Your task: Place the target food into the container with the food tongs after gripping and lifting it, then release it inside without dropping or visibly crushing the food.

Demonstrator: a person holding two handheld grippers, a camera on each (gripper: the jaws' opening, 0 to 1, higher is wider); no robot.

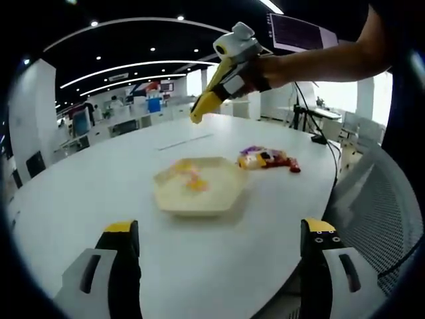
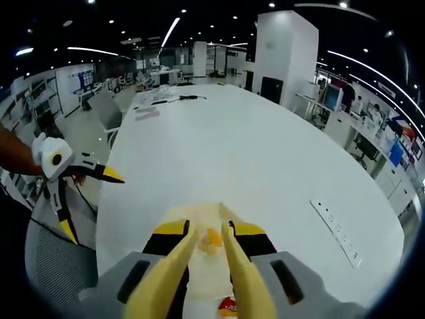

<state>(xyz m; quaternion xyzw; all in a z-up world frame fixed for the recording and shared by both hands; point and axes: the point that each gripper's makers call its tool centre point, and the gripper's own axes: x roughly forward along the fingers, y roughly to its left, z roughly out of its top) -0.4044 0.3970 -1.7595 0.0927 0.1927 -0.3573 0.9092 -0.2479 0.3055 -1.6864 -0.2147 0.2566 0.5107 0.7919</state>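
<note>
A cream hexagonal container (image 1: 214, 199) sits on the white table (image 1: 93, 186), with yellow-orange food pieces (image 1: 189, 177) inside. More food in colourful wrappers (image 1: 269, 159) lies on the table just right of it. My left gripper (image 1: 219, 242) stands open near the table's edge, short of the container. My right gripper (image 1: 234, 63), held by a hand, hovers well above the container's far side, shut on yellow food tongs (image 1: 204, 105) whose tips point down. In the right gripper view the tongs (image 2: 182, 262) run between the right gripper's (image 2: 212, 231) jaws, arms close together, over the food pieces (image 2: 211, 240) in the container (image 2: 199, 214).
A grey mesh chair (image 1: 378, 199) stands at the table's right edge. My left gripper (image 2: 89, 199) shows open at the left beside that chair (image 2: 50, 266). A flat socket panel (image 2: 335, 229) is set in the table. The table top (image 2: 232, 146) stretches far ahead.
</note>
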